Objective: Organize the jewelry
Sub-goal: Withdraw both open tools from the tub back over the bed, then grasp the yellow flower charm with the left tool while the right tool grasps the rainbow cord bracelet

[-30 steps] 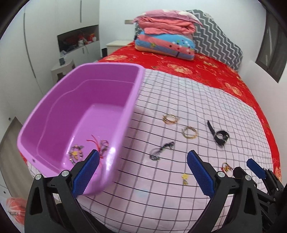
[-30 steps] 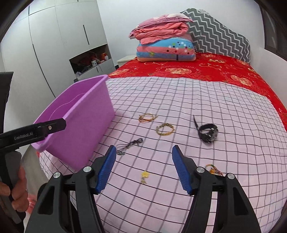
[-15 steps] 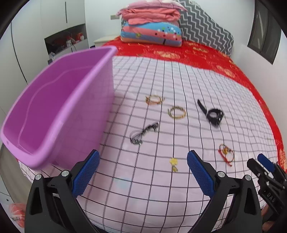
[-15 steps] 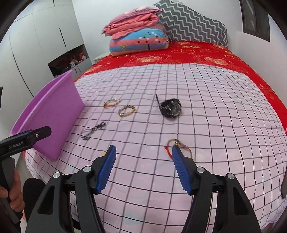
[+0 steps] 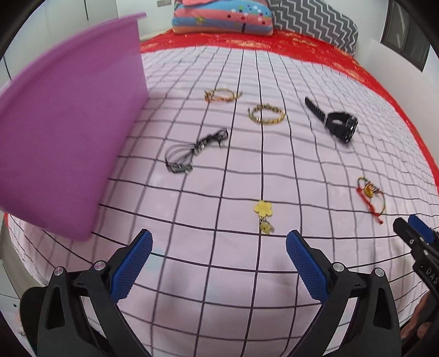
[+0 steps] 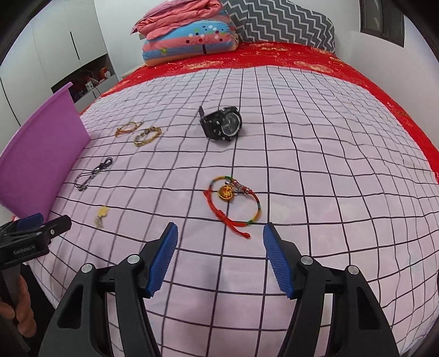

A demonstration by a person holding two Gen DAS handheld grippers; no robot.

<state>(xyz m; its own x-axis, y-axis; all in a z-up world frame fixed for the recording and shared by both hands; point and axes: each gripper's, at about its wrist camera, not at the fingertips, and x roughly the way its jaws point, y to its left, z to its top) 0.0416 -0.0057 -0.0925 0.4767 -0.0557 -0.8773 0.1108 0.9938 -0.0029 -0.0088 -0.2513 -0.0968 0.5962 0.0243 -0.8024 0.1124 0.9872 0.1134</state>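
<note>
A red woven bracelet (image 6: pixel 231 204) with a gold charm lies on the bed's checked pink sheet (image 6: pixel 315 170), just ahead of the right gripper (image 6: pixel 219 258) and roughly centred on the gap between its blue fingers (image 6: pixel 162 261); these stand apart, released, with nothing between them. In the left wrist view a yellow flower charm (image 5: pixel 264 212) lies just ahead of the left gripper (image 5: pixel 218 263), slightly right of the gap's middle; its fingers (image 5: pixel 131 261) are also spread and empty.

Farther up the sheet lie a dark chain (image 5: pixel 194 151), two gold bracelets (image 5: pixel 266 114) side by side, and a black watch (image 6: pixel 222 123), all apart from each other. A purple tub (image 5: pixel 68 131) stands on the bed's left edge, near the chain.

At the head of the bed a red cover (image 6: pixel 288 56) carries folded quilts (image 6: pixel 189 33) and a grey zigzag pillow (image 6: pixel 285 23).

The left gripper's body reads "GenRobot.AI" in the right wrist view; the right gripper's shows "DAS" at the frame edge in the left view, the rest cut off.
</note>
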